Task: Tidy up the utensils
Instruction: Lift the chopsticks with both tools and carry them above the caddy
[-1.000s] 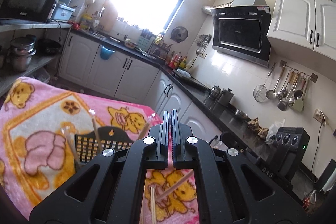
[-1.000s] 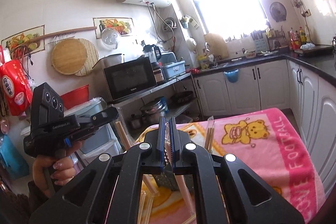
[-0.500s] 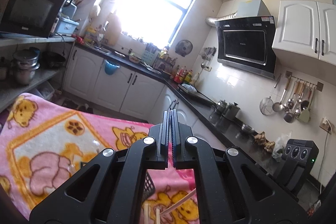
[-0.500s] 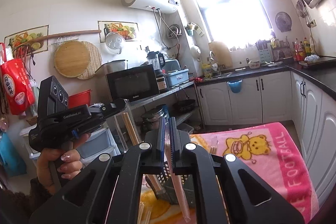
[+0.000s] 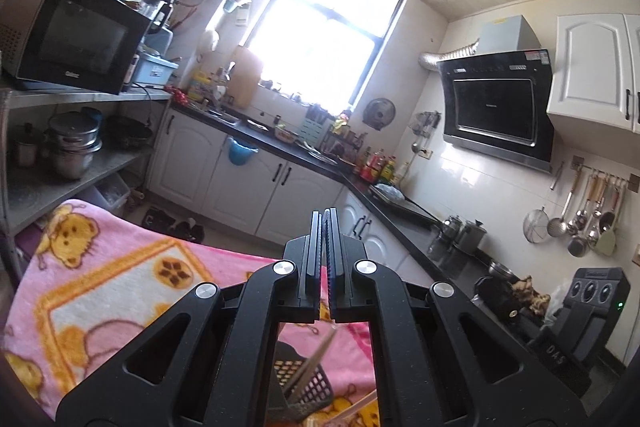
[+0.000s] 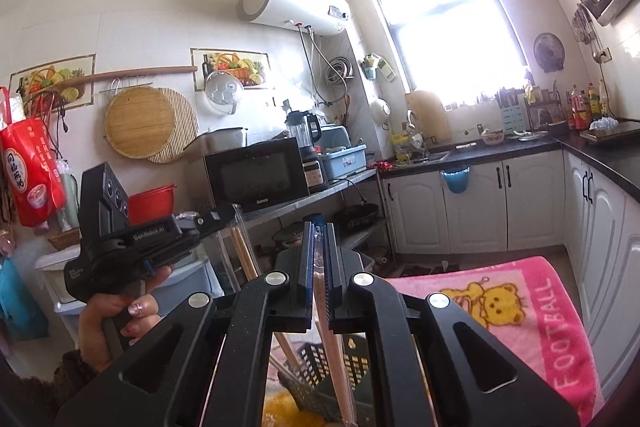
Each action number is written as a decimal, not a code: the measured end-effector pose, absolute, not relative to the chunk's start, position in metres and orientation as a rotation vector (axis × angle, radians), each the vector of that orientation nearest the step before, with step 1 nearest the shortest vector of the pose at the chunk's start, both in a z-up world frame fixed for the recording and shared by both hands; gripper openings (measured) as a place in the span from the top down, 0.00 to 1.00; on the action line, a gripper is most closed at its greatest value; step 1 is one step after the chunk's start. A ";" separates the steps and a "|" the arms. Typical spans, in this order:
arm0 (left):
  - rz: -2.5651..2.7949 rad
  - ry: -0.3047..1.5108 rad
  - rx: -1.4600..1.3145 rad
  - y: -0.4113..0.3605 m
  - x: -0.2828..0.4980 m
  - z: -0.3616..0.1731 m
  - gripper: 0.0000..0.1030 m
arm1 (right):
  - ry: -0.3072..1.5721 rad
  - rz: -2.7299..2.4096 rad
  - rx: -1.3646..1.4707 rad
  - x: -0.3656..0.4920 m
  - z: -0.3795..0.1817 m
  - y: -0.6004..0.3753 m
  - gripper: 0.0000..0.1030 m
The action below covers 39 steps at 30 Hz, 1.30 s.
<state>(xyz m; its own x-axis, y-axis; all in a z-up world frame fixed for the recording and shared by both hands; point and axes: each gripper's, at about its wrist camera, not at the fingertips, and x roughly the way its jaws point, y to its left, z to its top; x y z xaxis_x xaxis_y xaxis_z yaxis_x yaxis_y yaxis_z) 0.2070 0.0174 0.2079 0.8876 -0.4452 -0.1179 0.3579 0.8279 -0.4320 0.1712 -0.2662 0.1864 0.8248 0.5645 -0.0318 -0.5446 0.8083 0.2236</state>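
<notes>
My right gripper (image 6: pixel 319 227) is shut on the top of a pair of chopsticks in a clear sleeve (image 6: pixel 334 347). The pair hangs down into a black mesh basket (image 6: pixel 316 359). A hand holds my left gripper (image 6: pixel 230 213) at the left of the right wrist view, shut on another sleeved wooden pair (image 6: pixel 244 255) that slants down toward the basket. In the left wrist view the left gripper (image 5: pixel 325 215) has its jaws pressed together. Below them its chopsticks (image 5: pixel 312 359) reach the basket (image 5: pixel 316 391). The basket stands on a pink bear-print blanket (image 5: pixel 120 267).
More loose chopsticks (image 5: pixel 356 407) lie on the blanket beside the basket. A steel shelf with a microwave (image 6: pixel 256 179) and pots (image 5: pixel 74 143) stands to the left. White cabinets (image 6: pixel 476 211) under a dark counter run behind and to the right.
Both grippers have risen, each still gripping its chopsticks. The basket and blanket now sit lower in both views, and the left gripper appears higher in the right wrist view.
</notes>
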 end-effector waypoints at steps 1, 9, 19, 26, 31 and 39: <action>-0.423 0.212 -0.413 0.018 0.208 0.207 0.99 | 0.095 0.593 0.205 0.173 0.189 -0.265 0.95; -0.391 0.196 -0.399 0.019 0.216 0.204 0.99 | 0.070 0.572 0.189 0.193 0.204 -0.259 0.95; -0.387 0.207 -0.389 0.015 0.227 0.190 0.99 | 0.102 0.524 0.173 0.218 0.193 -0.254 0.95; -0.386 0.231 -0.368 0.007 0.230 0.170 0.99 | 0.128 0.501 0.176 0.227 0.172 -0.253 0.95; -0.376 0.245 -0.360 0.005 0.231 0.158 0.99 | 0.137 0.493 0.180 0.230 0.161 -0.251 0.95; -0.384 0.284 -0.371 0.001 0.235 0.137 0.99 | 0.164 0.480 0.184 0.235 0.145 -0.248 0.95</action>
<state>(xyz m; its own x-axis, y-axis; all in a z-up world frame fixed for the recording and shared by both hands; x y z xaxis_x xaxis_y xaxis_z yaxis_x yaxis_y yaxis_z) 0.2346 0.0010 0.1372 0.8893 -0.4121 -0.1983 0.3098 0.8618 -0.4017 0.2347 -0.2482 0.1455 0.8745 0.4716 -0.1131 -0.4422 0.8712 0.2133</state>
